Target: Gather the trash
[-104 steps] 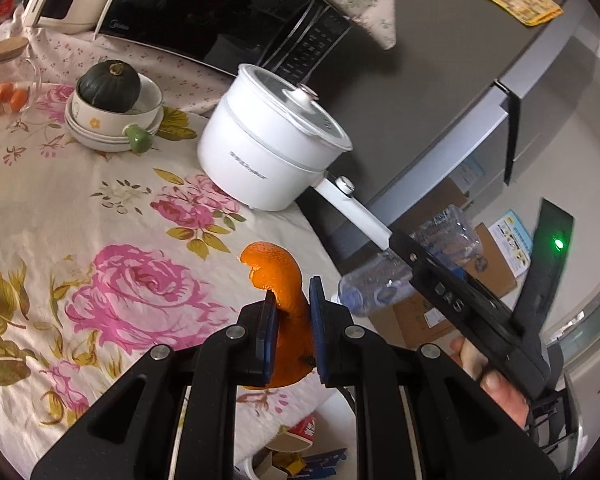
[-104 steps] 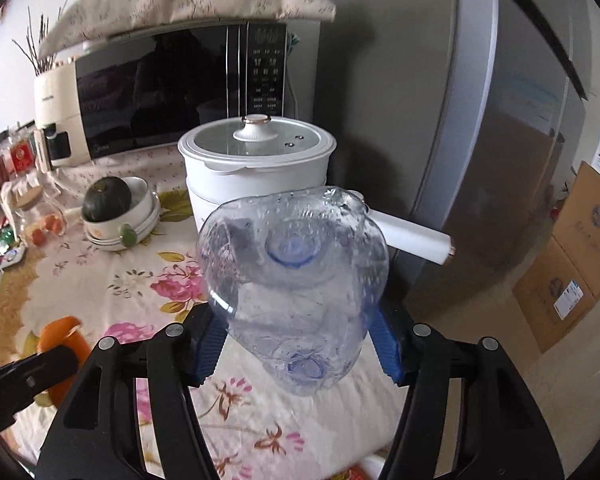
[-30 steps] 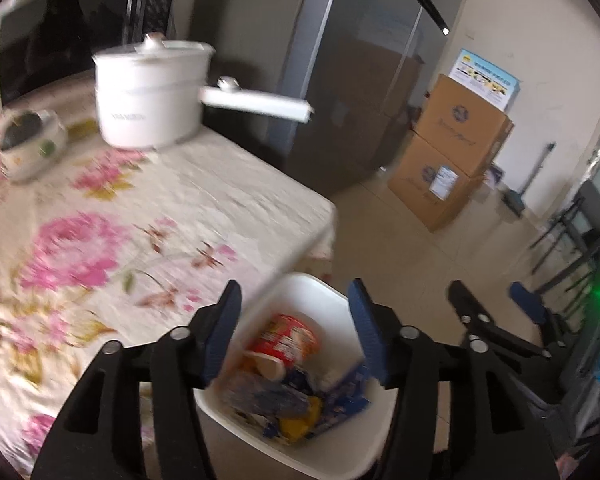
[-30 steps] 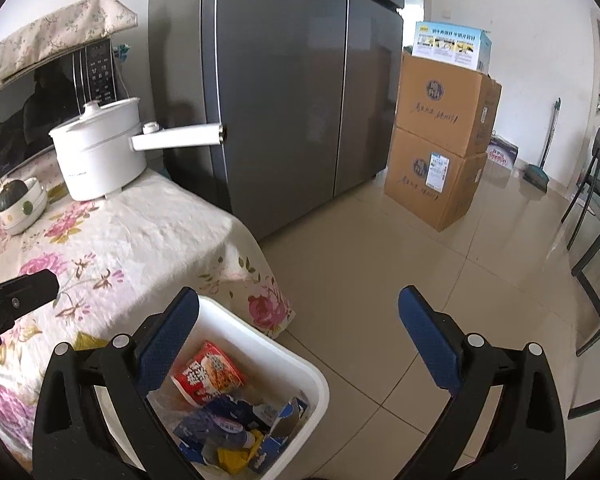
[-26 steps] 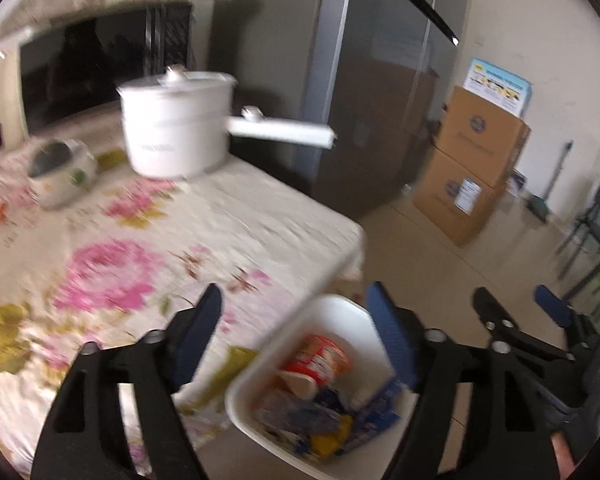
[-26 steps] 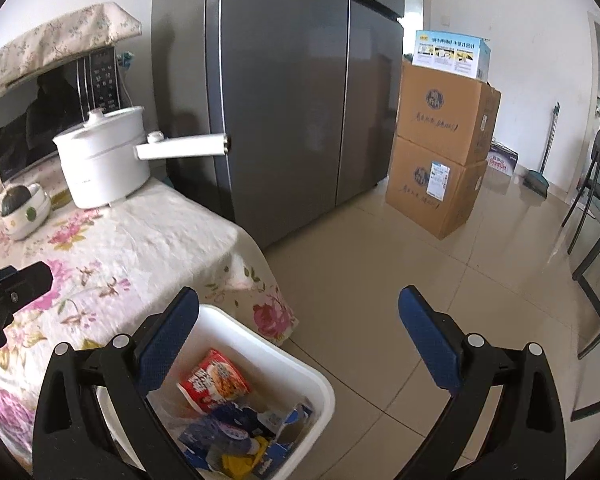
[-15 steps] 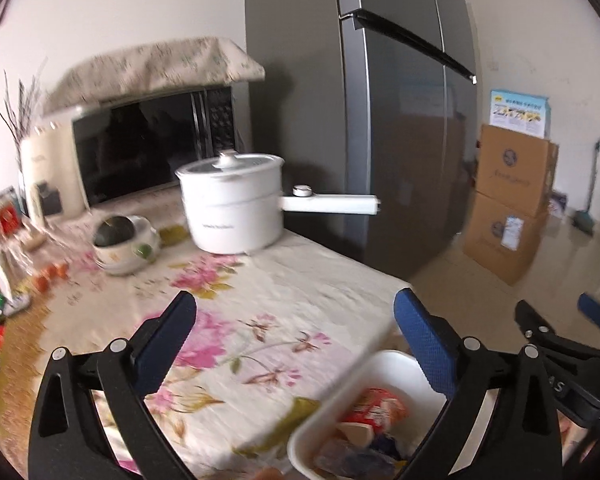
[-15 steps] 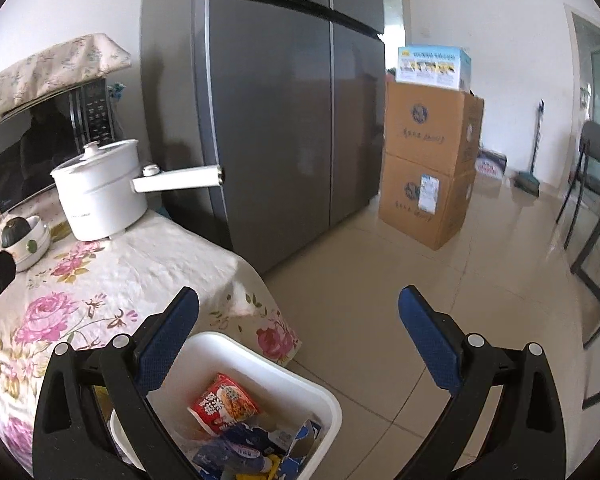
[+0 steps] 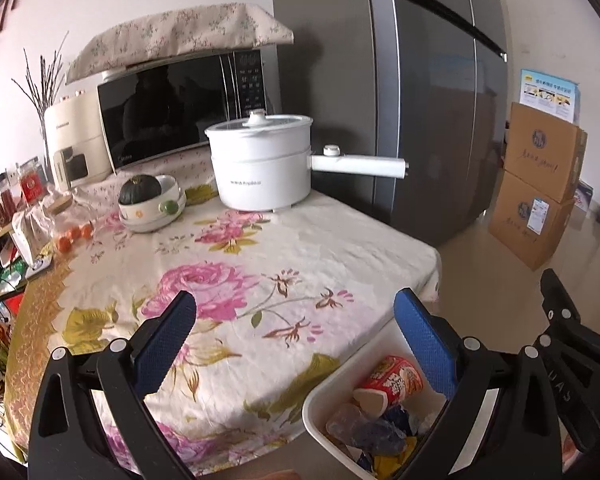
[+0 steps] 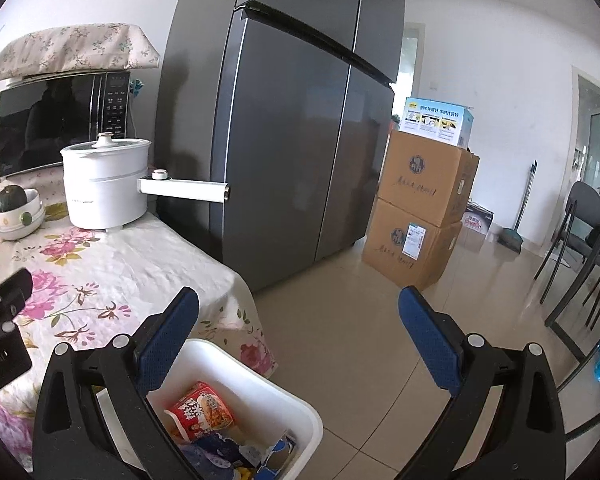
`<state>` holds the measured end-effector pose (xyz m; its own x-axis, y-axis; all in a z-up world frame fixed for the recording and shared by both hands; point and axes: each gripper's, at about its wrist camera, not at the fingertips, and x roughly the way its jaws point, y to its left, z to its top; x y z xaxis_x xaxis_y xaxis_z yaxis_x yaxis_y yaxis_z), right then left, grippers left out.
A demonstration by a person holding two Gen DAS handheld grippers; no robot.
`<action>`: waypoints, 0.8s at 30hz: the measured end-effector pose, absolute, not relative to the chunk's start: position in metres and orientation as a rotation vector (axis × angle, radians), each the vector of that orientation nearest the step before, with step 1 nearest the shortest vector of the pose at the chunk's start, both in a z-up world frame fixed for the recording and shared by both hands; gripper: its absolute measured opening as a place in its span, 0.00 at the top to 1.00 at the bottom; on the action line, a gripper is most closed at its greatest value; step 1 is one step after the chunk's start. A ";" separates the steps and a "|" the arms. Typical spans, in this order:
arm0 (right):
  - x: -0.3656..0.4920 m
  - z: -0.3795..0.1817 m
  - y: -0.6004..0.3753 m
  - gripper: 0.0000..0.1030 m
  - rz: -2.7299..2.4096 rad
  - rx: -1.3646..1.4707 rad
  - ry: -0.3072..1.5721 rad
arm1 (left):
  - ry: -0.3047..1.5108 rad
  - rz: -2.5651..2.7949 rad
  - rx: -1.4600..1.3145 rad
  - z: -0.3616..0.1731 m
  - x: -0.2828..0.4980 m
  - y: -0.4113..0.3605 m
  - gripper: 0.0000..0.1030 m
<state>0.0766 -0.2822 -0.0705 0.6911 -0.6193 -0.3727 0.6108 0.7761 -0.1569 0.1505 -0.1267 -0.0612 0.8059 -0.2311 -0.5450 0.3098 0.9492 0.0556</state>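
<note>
Both drops look finished, so the step in hand is the turn away from the bin toward the next piece of trash. The left hand-held gripper (image 9: pixel 294 322) has just been opening and now stands spread to its widest, with nothing between its blue pads. The right hand-held gripper (image 10: pixel 298 326) is likewise released and empty.

The white trash bin (image 10: pixel 260 384) sits at the lower centre of the right wrist view and the lower right of the left wrist view, on the floor hard against the corner of the worktop (image 9: pixel 340 240). In it lie a red instant-noodle cup (image 10: pixel 200 410), a crumpled clear bottle (image 9: pixel 364 428) and blue and yellow wrappers.

The next move calls for a scan of the floral cloth for more litter. Its middle, in the centre of the left wrist view, looks bare. The white pot (image 9: pixel 260 168), the bowl with a dark squash (image 9: pixel 152 200) and the microwave (image 9: pixel 180 108) in the upper left look like things to leave alone, by my reading.

The clutter at the left edge of the left wrist view, jars, packets and small orange pieces, is too small and warped to sort into trash or keepers. The bin's near side is cut off by the frame and masked by gripper arms, and its deeper contents are hidden.
</note>
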 end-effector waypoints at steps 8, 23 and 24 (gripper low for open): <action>0.077 -0.073 -0.285 0.07 -0.662 0.026 0.447 | 0.613 -0.301 0.131 -0.067 0.154 -0.128 0.06; 0.080 -0.078 -0.288 0.07 -0.656 0.052 0.471 | 0.657 -0.294 0.111 -0.072 0.161 -0.126 0.06; 0.080 -0.078 -0.288 0.07 -0.655 0.051 0.471 | 0.657 -0.295 0.111 -0.072 0.161 -0.126 0.06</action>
